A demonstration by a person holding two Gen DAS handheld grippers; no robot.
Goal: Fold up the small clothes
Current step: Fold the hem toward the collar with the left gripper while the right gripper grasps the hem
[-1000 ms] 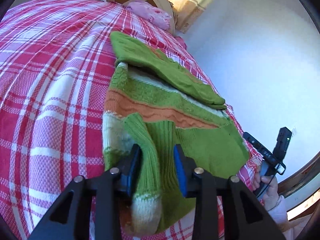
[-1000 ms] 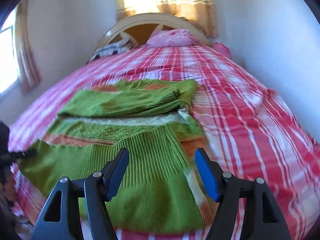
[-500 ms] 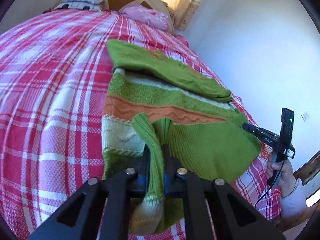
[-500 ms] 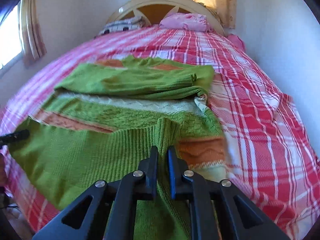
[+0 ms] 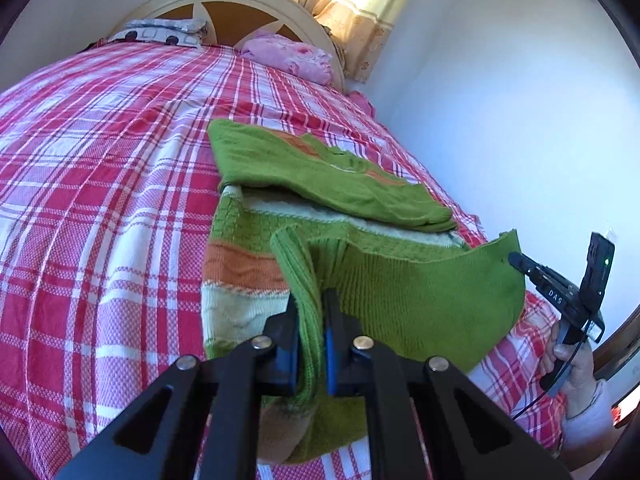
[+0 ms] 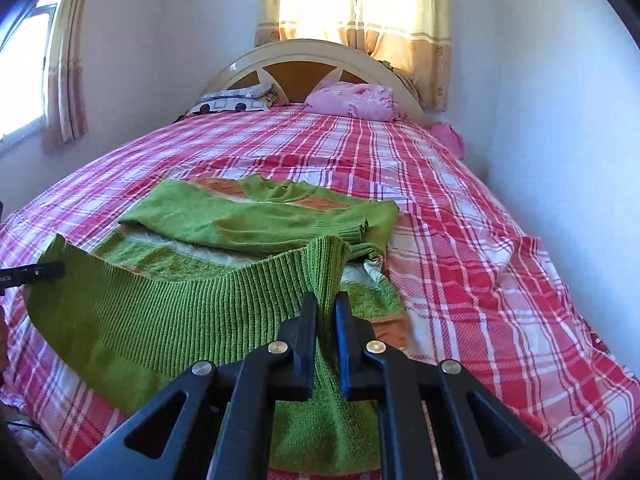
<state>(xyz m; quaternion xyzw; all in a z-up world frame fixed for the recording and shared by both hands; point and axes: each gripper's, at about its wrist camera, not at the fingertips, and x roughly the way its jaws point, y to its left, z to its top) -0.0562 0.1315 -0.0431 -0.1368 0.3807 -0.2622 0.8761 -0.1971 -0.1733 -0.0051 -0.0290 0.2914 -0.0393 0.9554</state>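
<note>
A small green knit sweater (image 5: 332, 184) with orange and cream stripes lies on the red plaid bed (image 5: 100, 184), its sleeves folded across the chest. My left gripper (image 5: 310, 320) is shut on one corner of the ribbed green hem. My right gripper (image 6: 325, 316) is shut on the other hem corner (image 6: 320, 264). Both hold the hem (image 6: 160, 312) lifted off the bed, stretched between them. The right gripper also shows in the left wrist view (image 5: 560, 292), and the left one's tip in the right wrist view (image 6: 36, 272).
A pink pillow (image 6: 352, 100) and a patterned pillow (image 6: 236, 100) lie at the cream headboard (image 6: 304, 52). A white wall (image 6: 560, 120) runs along the bed's right side. A curtained window (image 6: 360, 0) is behind the headboard. The bed's near edge is right below the grippers.
Both grippers closed on the sweater's hem corners, from open one second ago, and have lifted the hem up off the bed toward the folded sleeves.
</note>
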